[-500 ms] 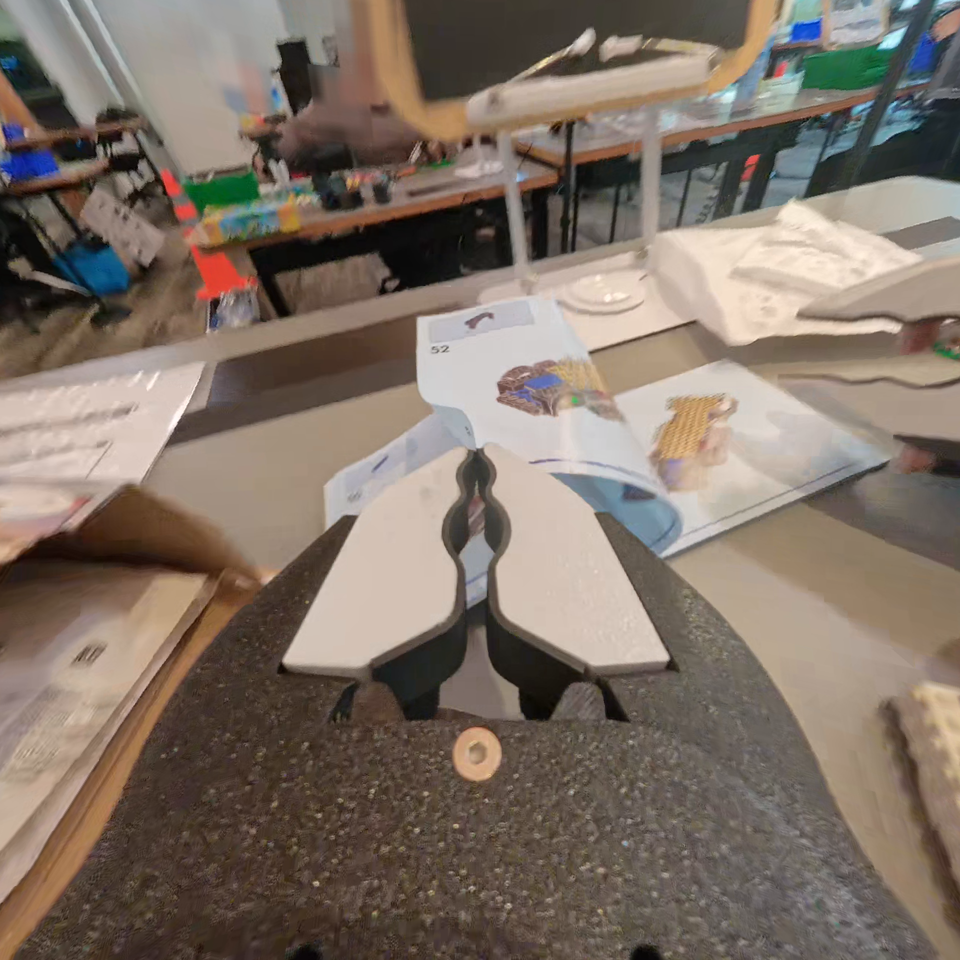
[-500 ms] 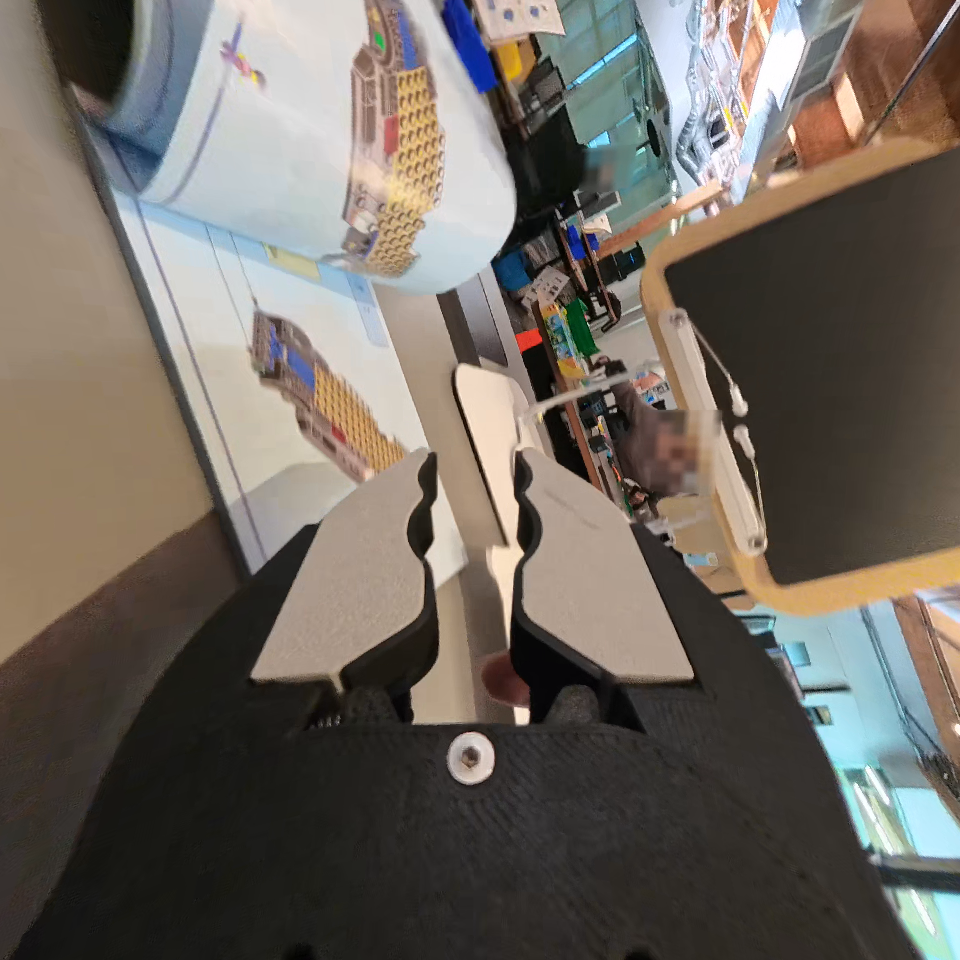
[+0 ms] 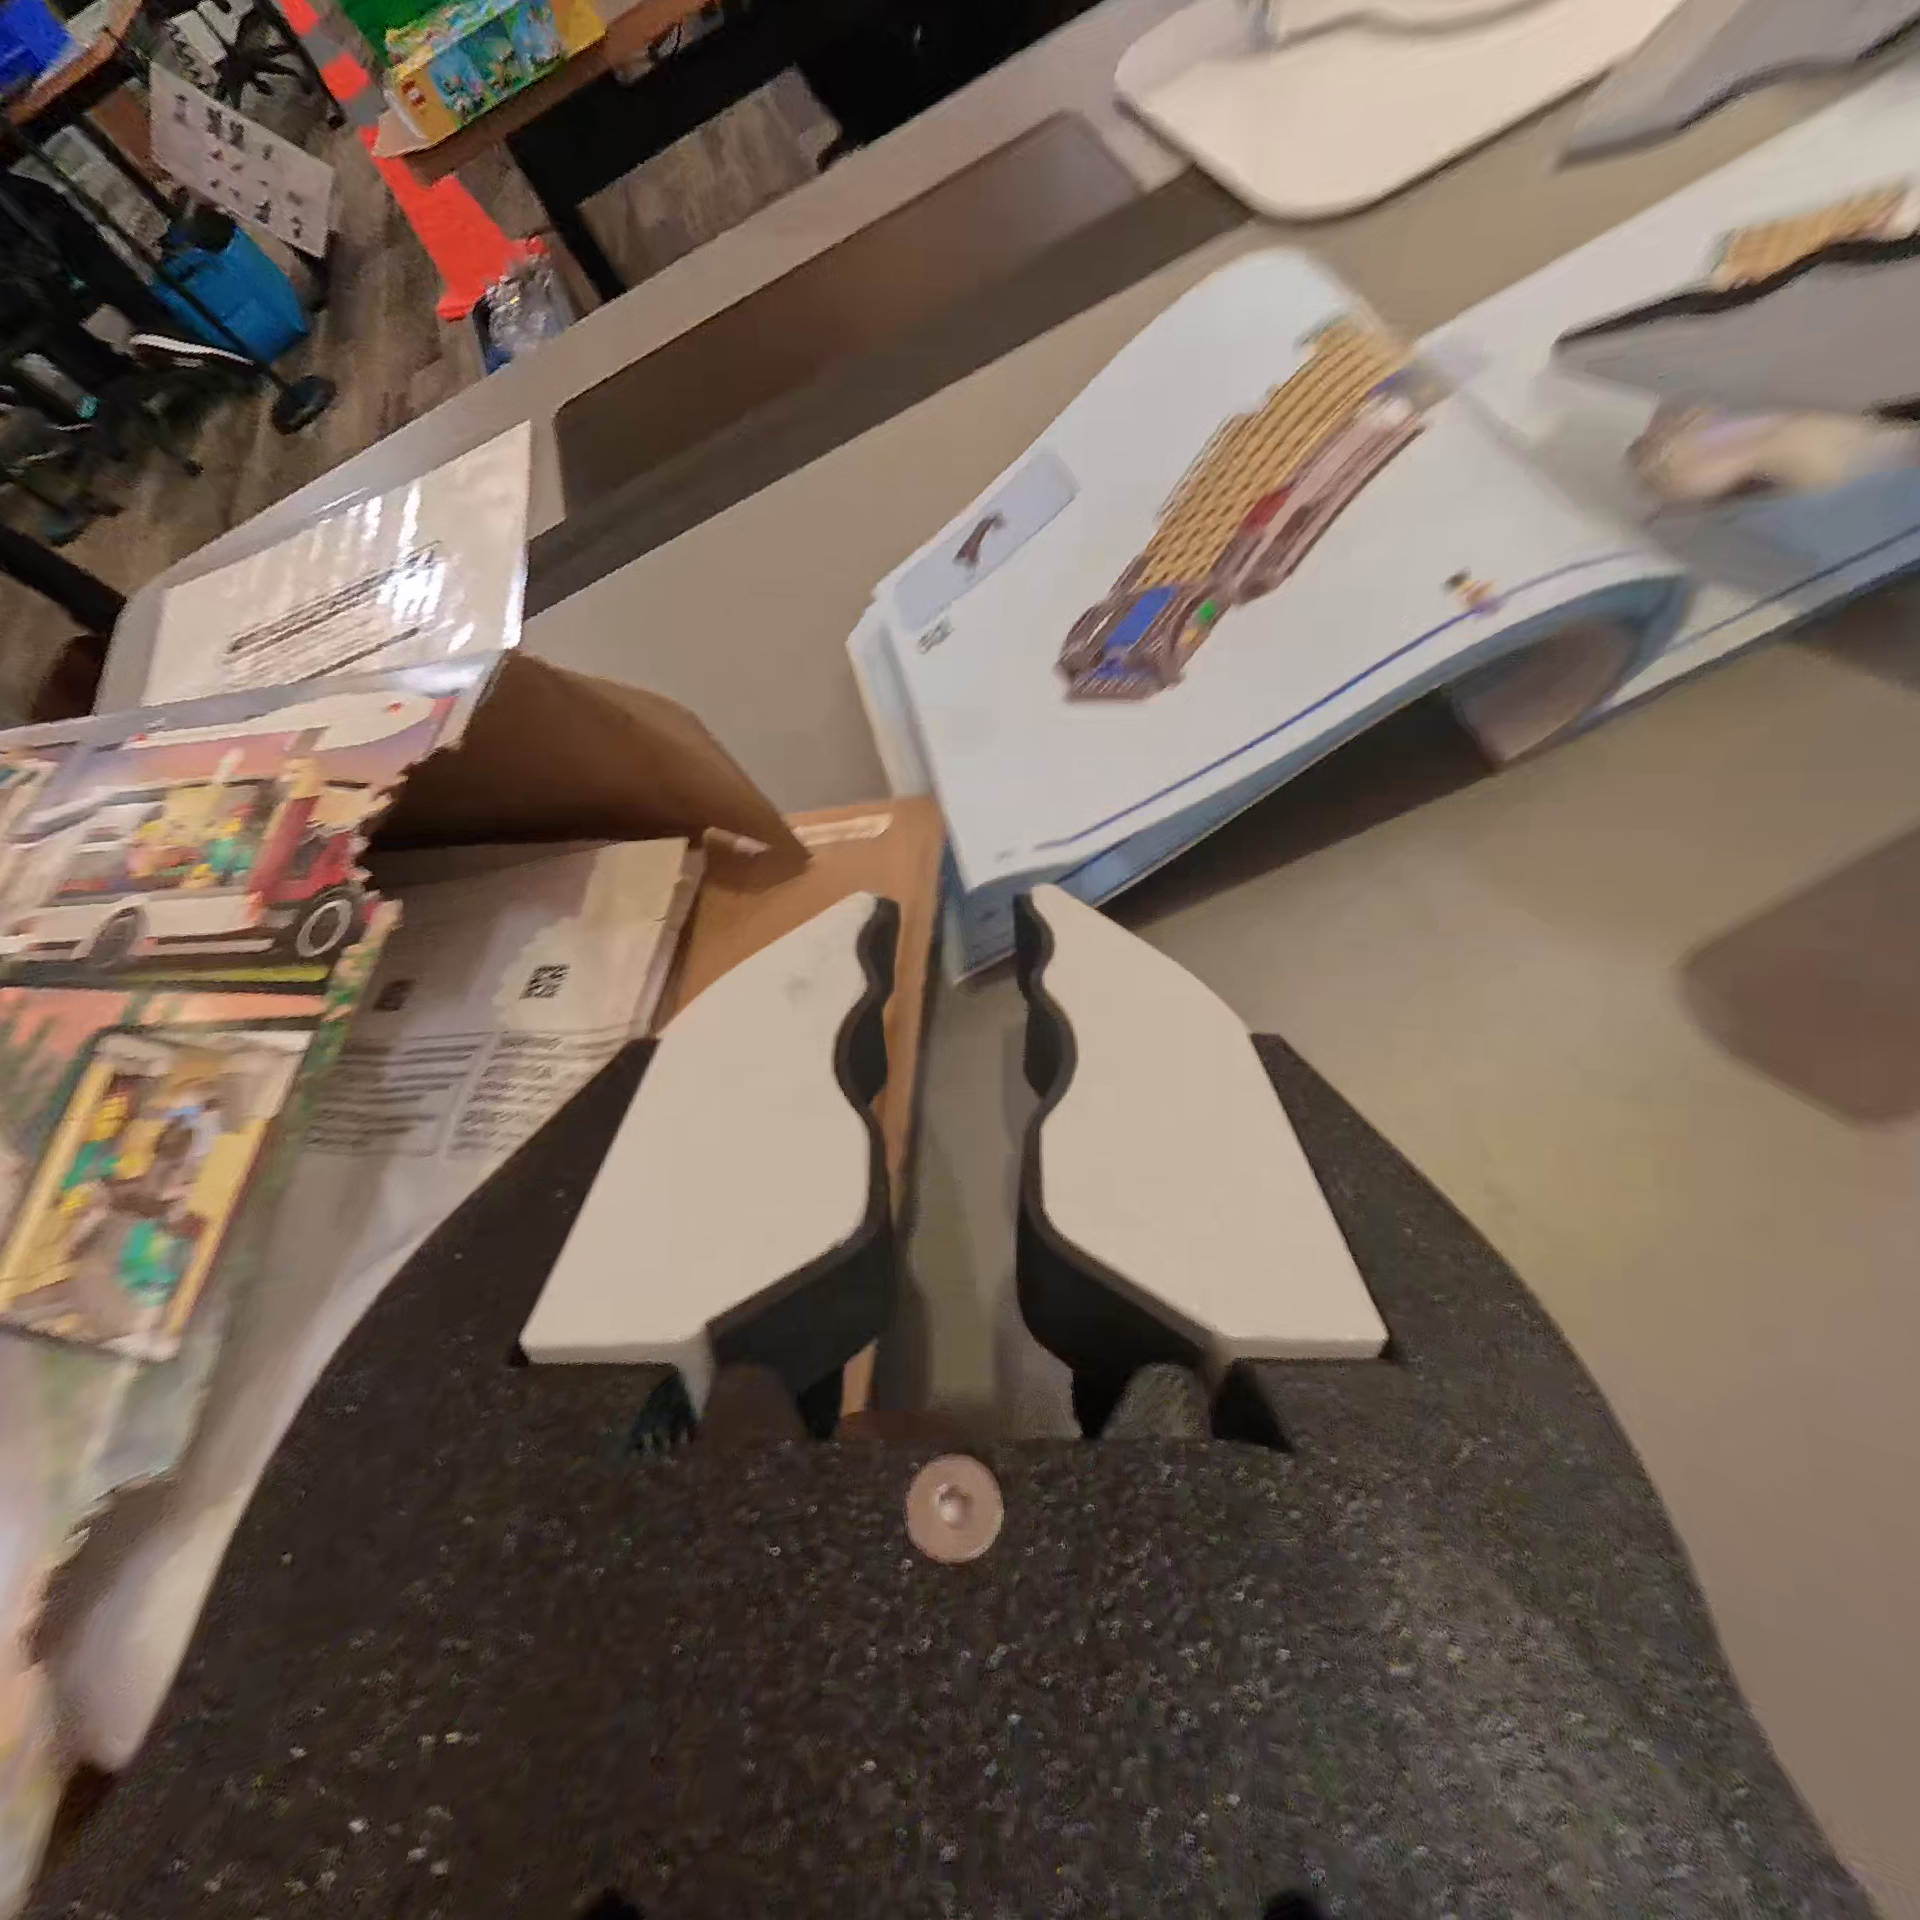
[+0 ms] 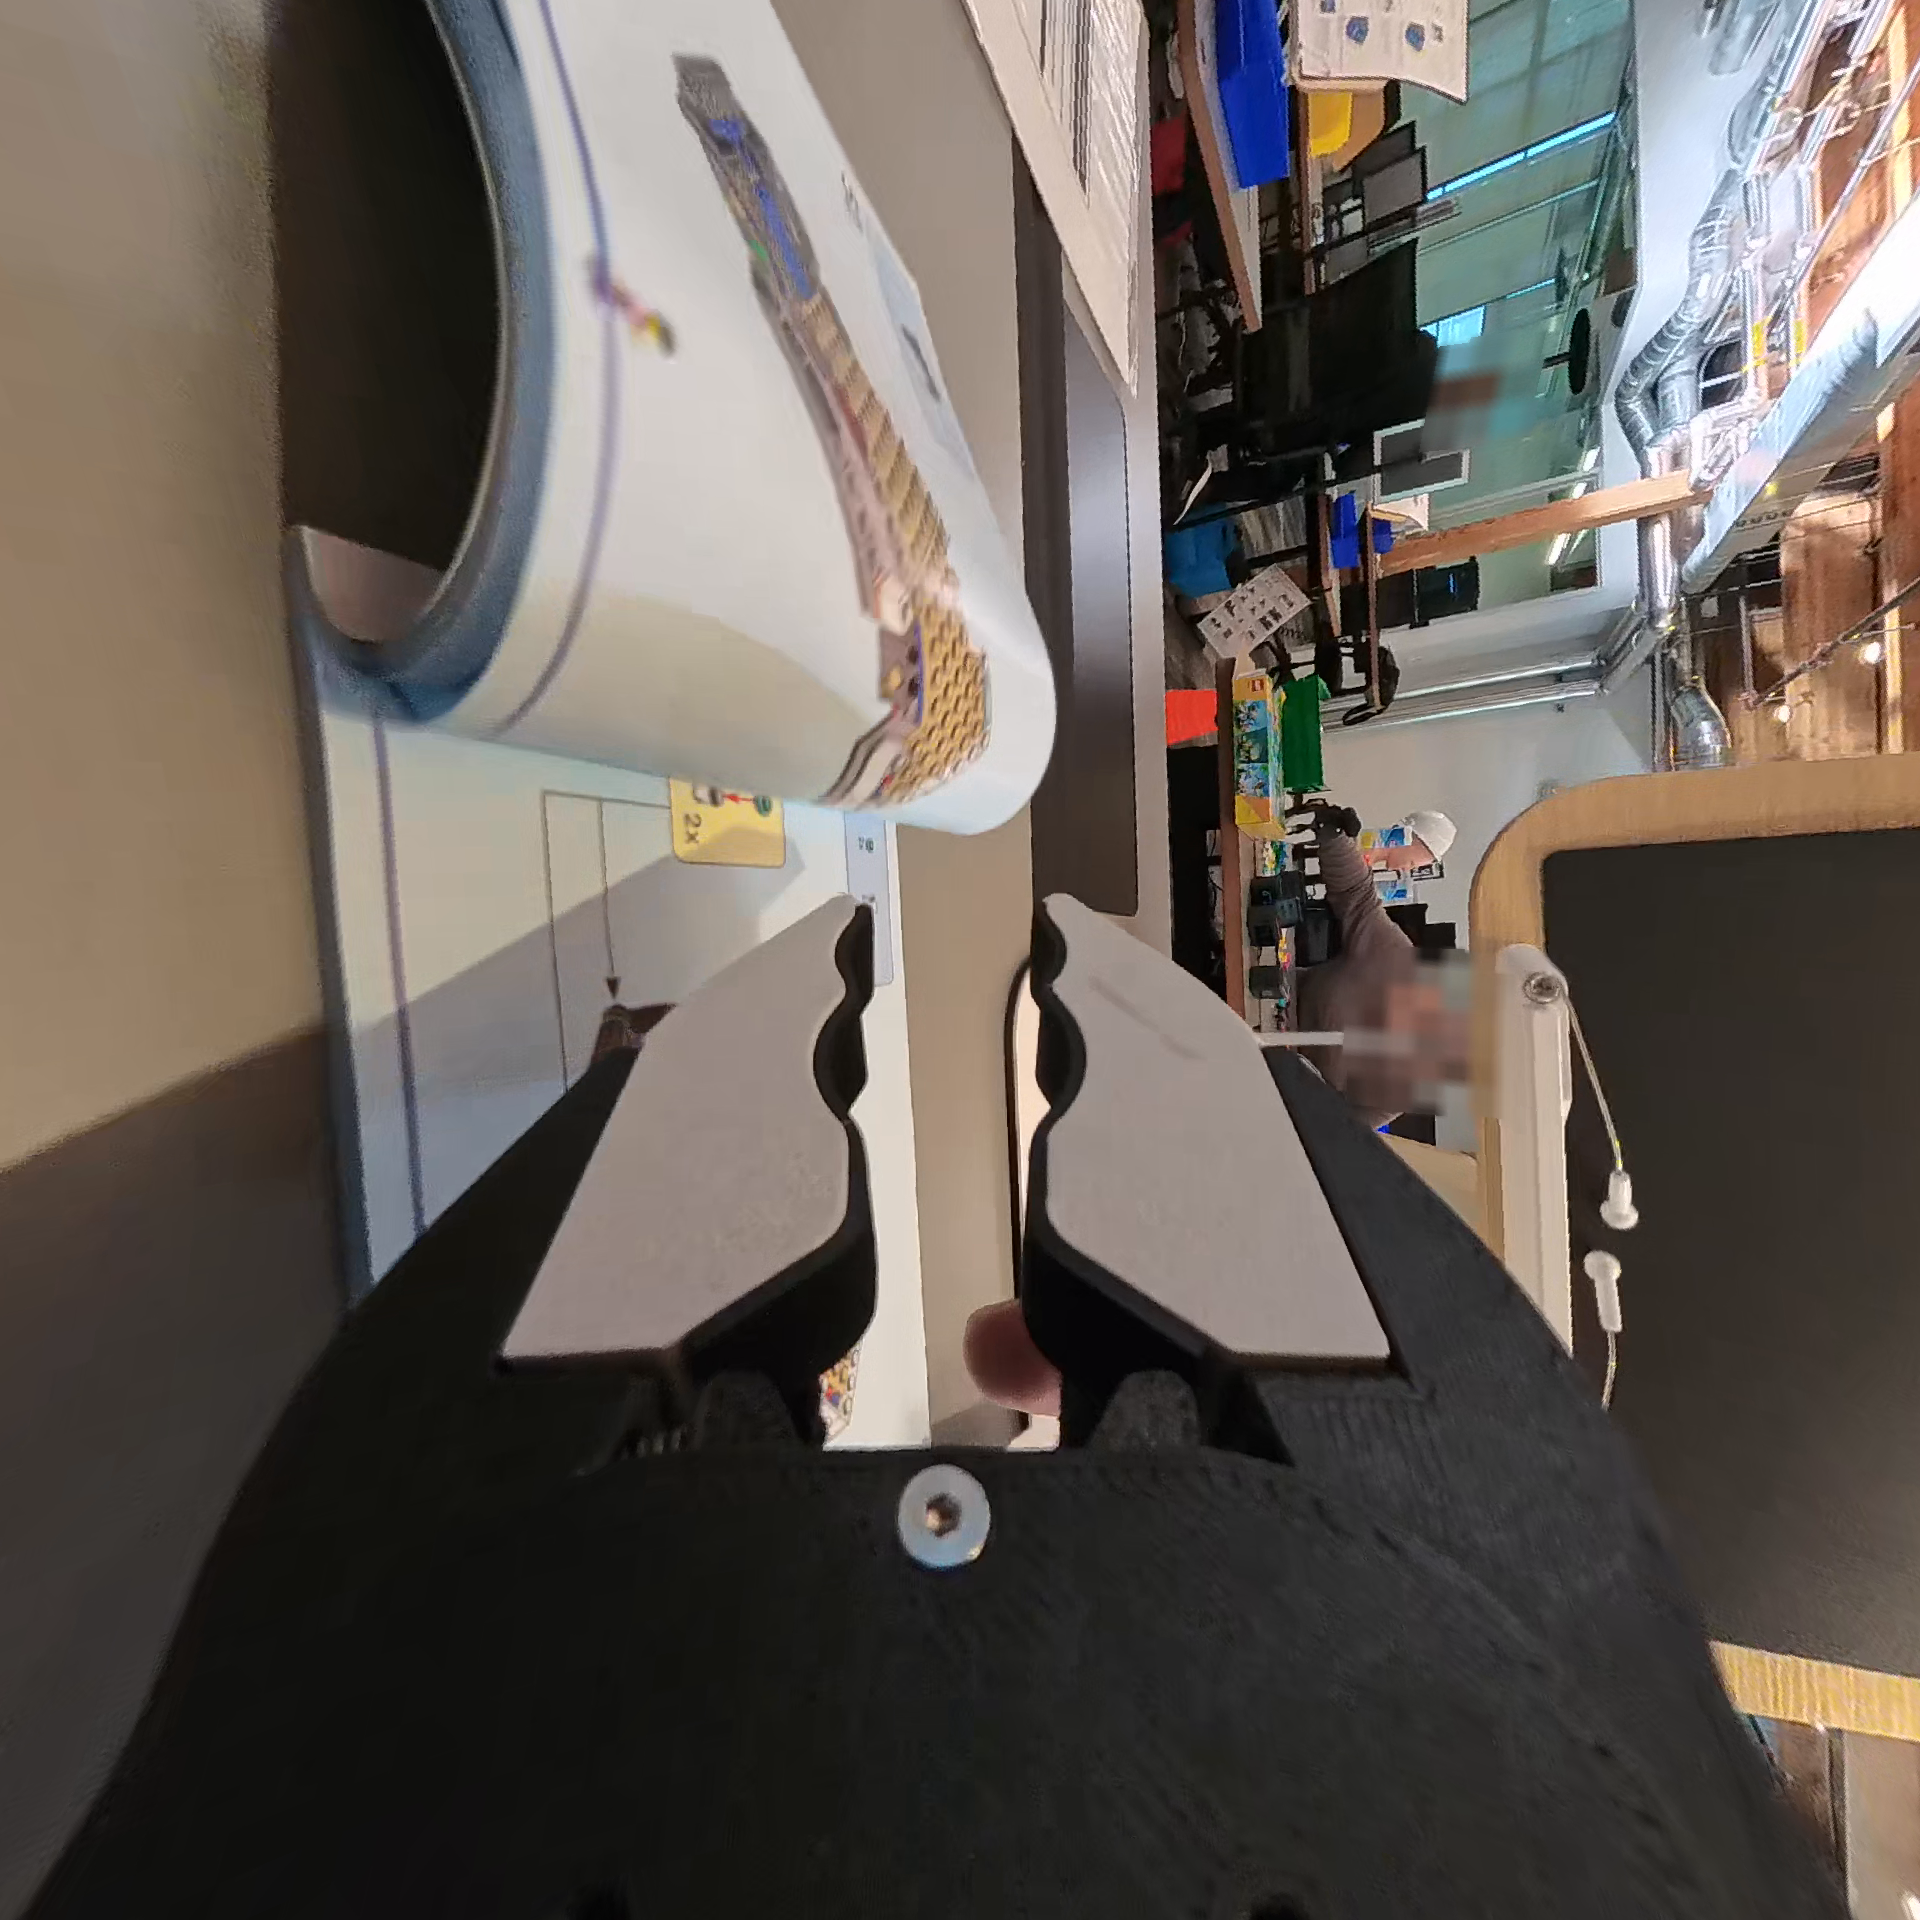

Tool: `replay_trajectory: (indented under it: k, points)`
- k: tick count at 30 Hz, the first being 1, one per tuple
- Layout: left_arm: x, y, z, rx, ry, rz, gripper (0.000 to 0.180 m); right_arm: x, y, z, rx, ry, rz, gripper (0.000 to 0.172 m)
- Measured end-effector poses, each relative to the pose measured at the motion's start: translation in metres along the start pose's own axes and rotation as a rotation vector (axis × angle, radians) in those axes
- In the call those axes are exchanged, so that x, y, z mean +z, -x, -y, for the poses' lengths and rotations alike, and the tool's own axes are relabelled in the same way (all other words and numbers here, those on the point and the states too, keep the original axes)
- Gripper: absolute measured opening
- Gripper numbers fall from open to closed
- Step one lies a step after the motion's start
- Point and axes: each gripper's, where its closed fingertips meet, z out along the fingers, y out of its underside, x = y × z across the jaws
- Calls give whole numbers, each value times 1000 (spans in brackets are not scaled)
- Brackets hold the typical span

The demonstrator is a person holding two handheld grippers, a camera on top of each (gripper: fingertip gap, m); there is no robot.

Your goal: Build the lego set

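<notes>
Left wrist view, left to right. A torn printed box [image 3: 177,997] with a raised brown flap lay at the left edge on the beige table [image 3: 1455,1143]; a laminated sheet [image 3: 343,582] sat above it, upper left. The left gripper [image 3: 956,925] stood at frame centre, fingers parted and nothing between them, tips just short of the near corner of the instruction booklet [image 3: 1195,665], one tip over the box's brown cardboard. The booklet lay open centre-right, one page curled up and over in a loop toward the right. At the blurred upper right edge the other gripper showed beside that curl.

Right wrist view, camera rolled on its side. The curled page [image 4: 727,468] filled the upper left, arched clear of the flat page [image 4: 478,935] beneath it. The right gripper [image 4: 945,925] sat at centre, fingers spread, gripping nothing, tips over the flat page's edge. A wood-framed dark board [image 4: 1714,1247] stood at right.

Judgement: the page was mid-turn, neither flat nor held; both grippers were free.
</notes>
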Motion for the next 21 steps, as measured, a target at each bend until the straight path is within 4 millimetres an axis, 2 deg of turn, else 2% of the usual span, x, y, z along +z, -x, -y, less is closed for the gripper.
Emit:
replay_trajectory:
  k: [2,4,10,13,21]
  points:
    - [-1,8,-13,72,63,45,27,1,1,2,-4,2,3,29]
    - [-1,9,-30,130,141,50,31,2,3,5,-12,4,8,29]
    - [-2,21,-59,234,304,168,26,3,6,13,-28,-5,22,29]
    - [-4,24,-57,220,302,186,17,5,6,19,-29,-16,24,29]
    - [-9,34,-46,194,251,227,14,11,3,35,-44,-38,24,29]
